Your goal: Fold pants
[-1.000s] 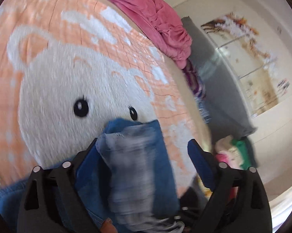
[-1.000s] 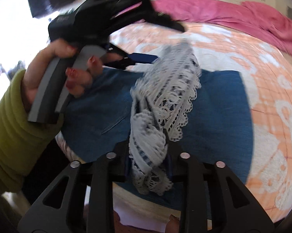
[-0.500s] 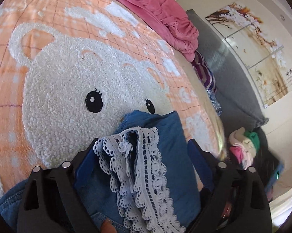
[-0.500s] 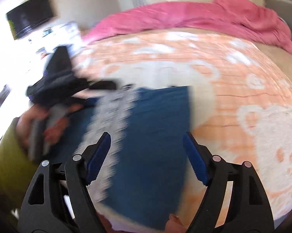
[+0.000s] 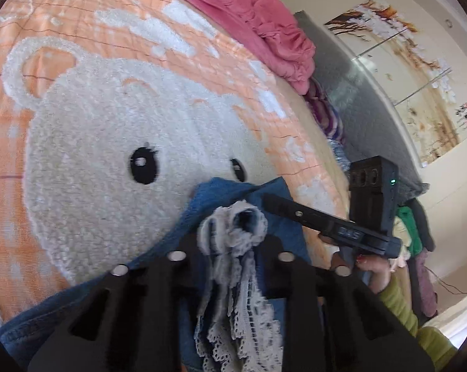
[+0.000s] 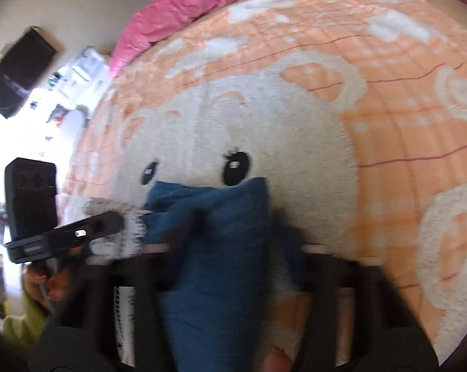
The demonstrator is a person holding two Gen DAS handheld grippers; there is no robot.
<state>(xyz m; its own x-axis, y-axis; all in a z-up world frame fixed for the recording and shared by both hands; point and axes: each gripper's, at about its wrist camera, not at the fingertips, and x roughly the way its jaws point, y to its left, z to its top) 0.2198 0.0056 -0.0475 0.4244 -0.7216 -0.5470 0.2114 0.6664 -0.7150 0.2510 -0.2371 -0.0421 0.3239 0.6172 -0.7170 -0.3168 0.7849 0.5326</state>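
On the bear blanket (image 5: 103, 161), pants (image 6: 221, 248) bunched at 6 o'clock | left gripper (image 5: 233, 241) closing on lace hem (image 5: 233, 226) | right gripper (image 6: 233, 248) closing on denim edge | step: gripping corners | next: lift together, fold toward 12 o'clock.

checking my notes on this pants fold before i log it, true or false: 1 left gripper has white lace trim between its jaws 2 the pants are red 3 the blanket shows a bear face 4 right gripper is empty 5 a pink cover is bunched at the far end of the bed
1. True: the left gripper, closing, has the white lace trim between its jaws.
2. False: the pants are blue.
3. True: the blanket shows a bear face.
4. False: the right gripper, closing, has blue pants fabric between its jaws.
5. True: the pink cover is bunched at the far end.
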